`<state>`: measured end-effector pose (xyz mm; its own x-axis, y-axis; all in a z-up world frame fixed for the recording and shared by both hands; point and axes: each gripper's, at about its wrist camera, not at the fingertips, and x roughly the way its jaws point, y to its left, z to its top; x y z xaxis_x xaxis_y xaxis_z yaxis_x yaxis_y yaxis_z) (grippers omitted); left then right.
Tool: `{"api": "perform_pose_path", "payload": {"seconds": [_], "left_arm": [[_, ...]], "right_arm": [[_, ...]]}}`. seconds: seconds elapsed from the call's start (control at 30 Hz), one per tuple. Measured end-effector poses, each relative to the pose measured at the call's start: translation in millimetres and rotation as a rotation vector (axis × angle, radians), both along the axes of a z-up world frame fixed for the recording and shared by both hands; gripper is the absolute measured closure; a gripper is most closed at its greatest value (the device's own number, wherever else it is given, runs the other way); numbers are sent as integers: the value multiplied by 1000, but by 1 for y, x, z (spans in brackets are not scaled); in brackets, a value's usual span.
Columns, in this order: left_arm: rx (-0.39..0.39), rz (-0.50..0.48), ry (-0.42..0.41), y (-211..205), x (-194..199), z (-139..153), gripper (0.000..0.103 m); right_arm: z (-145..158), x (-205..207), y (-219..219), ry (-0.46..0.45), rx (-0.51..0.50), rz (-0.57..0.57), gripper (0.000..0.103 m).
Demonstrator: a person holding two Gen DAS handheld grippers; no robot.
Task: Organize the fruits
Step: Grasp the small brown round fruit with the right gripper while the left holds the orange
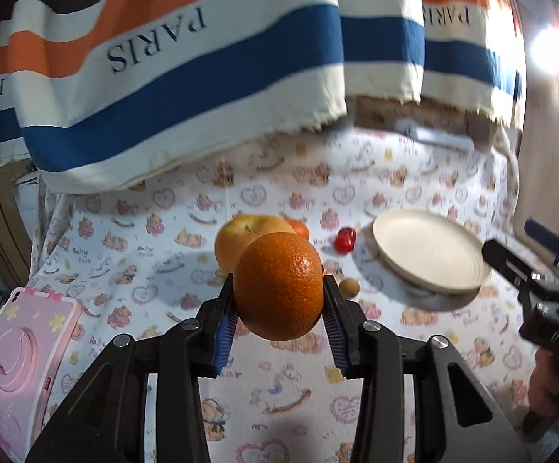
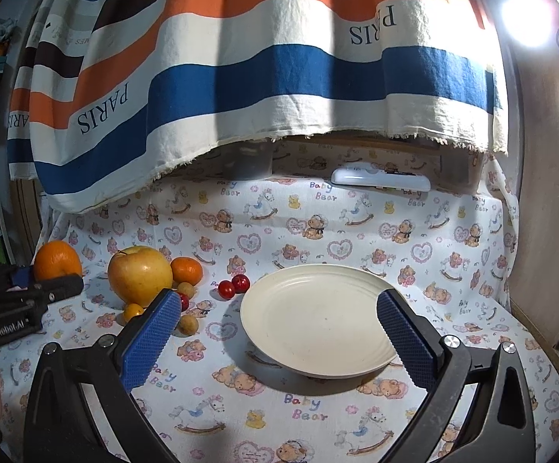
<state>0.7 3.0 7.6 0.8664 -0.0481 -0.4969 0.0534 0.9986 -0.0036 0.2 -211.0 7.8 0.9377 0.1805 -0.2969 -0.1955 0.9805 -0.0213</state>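
Bear-print tablecloth (image 2: 318,208), striped PARIS cloth (image 2: 240,77) behind, left claw (image 1: 279,308) grasping orange (image 1: 279,285), right claw (image 2: 279,332) released.

Both handheld tools share one build. The left gripper (image 1: 279,310) has a matte black plastic frame with triangular cut-outs, round silver screw heads at its pivots, and ribbed blue rubber pads (image 1: 223,337) lining the fingers. The right gripper (image 2: 279,332) has the same black frame, silver screws and knurled blue pads (image 2: 150,341). White "GenRobot.AI" lettering marks the left tool's black side.
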Motion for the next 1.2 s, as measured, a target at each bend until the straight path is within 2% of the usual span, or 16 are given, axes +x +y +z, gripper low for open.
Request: {"api": "perform_pose_path", "payload": {"seconds": [0.13,0.43,0.57,0.7,0.83,0.93,1.2], "left_arm": [[3,17,-40,4,-1,4,63],[-1,44,-51,12,6,2,63],[-13,72,-54,24,11,5,63],[-18,78,-31,33,19,7,63],[-47,76,33,43,30,3,63],[-44,77,51,46,34,1,63],[-72,122,86,62,41,0,63]], "right_arm": [[0,-3,3,-10,-14,9,1],[5,-13,8,-42,-23,32,1],[5,-7,15,-12,-48,26,4],[10,9,21,115,0,71,11],[9,30,31,238,43,92,24],[6,50,45,320,46,126,33],[-32,101,87,588,46,217,56]]}}
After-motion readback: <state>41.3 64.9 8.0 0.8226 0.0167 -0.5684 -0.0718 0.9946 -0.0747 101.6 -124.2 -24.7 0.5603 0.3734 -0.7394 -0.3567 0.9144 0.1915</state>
